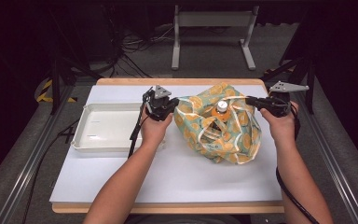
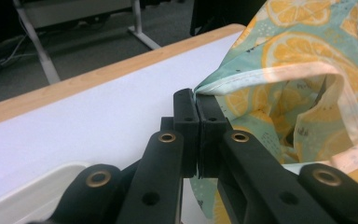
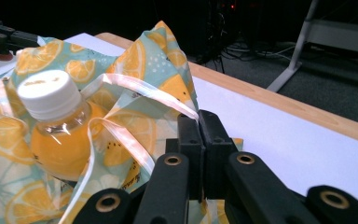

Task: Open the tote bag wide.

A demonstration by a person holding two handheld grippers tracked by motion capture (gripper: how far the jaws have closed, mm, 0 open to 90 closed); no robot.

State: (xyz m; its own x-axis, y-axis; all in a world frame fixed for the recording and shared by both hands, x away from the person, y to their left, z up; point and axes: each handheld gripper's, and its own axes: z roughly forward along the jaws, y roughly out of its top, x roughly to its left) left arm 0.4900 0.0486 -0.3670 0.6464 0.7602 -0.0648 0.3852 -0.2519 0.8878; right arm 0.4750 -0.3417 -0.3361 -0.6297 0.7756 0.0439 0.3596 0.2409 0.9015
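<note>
Two grippers are held over the far half of the counter, one on each side of a lemon-printed cloth bag. The left gripper has its jaws closed on the bag's left rim, and the right gripper has its jaws closed on the right rim. An orange drink bottle with a white cap is seen standing inside the bag. A white tray is placed near the left edge.

White-topped table with a bag and a tray.
The table carried a lemon-print bag and, left, a white tray.
</note>
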